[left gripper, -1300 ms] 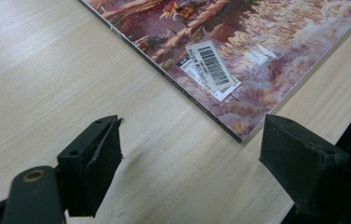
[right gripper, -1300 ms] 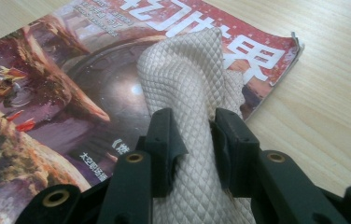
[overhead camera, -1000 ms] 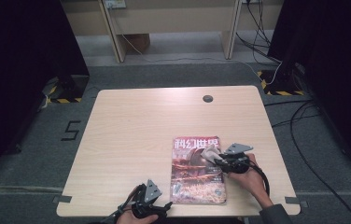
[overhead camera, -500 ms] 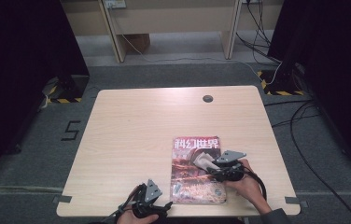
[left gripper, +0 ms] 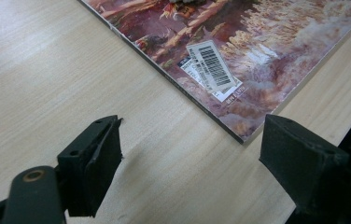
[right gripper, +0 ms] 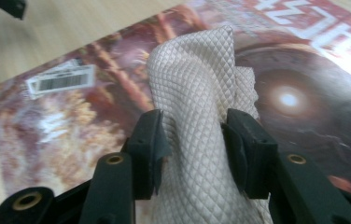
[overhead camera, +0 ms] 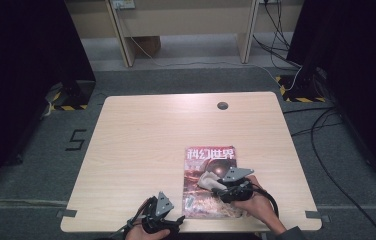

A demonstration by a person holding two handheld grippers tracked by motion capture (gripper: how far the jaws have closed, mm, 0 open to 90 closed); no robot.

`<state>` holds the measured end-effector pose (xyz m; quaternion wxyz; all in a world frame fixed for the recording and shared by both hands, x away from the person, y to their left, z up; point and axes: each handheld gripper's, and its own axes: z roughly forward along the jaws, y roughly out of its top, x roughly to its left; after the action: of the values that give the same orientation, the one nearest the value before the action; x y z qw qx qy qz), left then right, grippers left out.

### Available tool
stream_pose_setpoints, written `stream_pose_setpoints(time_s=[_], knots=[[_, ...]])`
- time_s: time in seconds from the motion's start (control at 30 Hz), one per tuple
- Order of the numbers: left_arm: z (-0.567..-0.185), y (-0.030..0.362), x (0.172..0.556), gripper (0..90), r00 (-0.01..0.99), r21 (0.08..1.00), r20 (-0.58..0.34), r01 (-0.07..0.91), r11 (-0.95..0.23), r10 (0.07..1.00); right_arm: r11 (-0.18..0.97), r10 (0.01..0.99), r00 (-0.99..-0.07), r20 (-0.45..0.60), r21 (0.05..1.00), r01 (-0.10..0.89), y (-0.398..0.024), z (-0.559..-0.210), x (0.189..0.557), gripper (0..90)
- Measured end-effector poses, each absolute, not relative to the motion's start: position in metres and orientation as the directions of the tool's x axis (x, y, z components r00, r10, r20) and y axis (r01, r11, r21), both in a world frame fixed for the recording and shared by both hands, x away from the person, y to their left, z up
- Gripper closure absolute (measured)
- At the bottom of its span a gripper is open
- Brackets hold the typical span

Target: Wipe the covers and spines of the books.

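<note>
Cloth (right gripper: 197,116), pale and quilted in a diamond pattern, sits bunched between the jaws of the right gripper (right gripper: 194,140), which rises on either side of the fold; both pads press against the fabric, so the tongs grip the cloth, though their jaws have just been opening and the hold looks loose. In the high view the same cloth (overhead camera: 208,179) shows as a light lump just ahead of the right gripper (overhead camera: 221,189), resting on the cover of the magazine (overhead camera: 211,182). The magazine lies flat under the cloth and under the right tongs, its red title strip at the end far from them and a white barcode sticker (right gripper: 61,80) on the corner off to the left of the jaws in the right gripper view. The person's right hand (overhead camera: 256,205) holds that gripper from behind, over the near edge of the magazine. The left gripper (left gripper: 190,158) is well apart from the cloth, beside the magazine's near left corner (left gripper: 239,135); its jaws stand wide open with nothing between them but bare wood, and the barcode sticker (left gripper: 213,70) lies just beyond them. The left hand (overhead camera: 143,232) holds it at the near edge of the table (overhead camera: 146,135), a light wooden top with a round hole (overhead camera: 222,105) at its far side.
</note>
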<state>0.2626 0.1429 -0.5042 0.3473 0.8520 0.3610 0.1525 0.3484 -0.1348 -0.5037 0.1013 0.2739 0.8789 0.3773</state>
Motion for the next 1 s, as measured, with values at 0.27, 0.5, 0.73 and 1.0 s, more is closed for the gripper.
stream_pose_setpoints(time_s=[0.27, 0.5, 0.73, 1.0], knots=[[-0.504, 0.143, 0.263, 20.0, 0.693, 0.701, 0.009, 0.510, -0.499, 0.721, 0.621, 0.508, -0.861, -0.017, 0.700, 0.352, -0.118, -0.503, 0.337, 54.3], [-0.504, 0.142, 0.264, 20.0, 0.695, 0.700, 0.010, 0.509, -0.501, 0.719, 0.595, 0.559, -0.829, -0.009, 0.701, 0.393, -0.126, -0.502, 0.347, 57.3], [-0.504, 0.142, 0.264, 20.0, 0.696, 0.700, 0.010, 0.508, -0.502, 0.718, 0.624, 0.558, -0.829, -0.026, 0.672, 0.399, -0.113, -0.500, 0.347, 55.6], [-0.504, 0.146, 0.262, 20.0, 0.687, 0.702, 0.010, 0.512, -0.494, 0.726, 0.666, 0.466, -0.885, -0.009, 0.662, 0.344, -0.073, -0.499, 0.335, 54.6]])
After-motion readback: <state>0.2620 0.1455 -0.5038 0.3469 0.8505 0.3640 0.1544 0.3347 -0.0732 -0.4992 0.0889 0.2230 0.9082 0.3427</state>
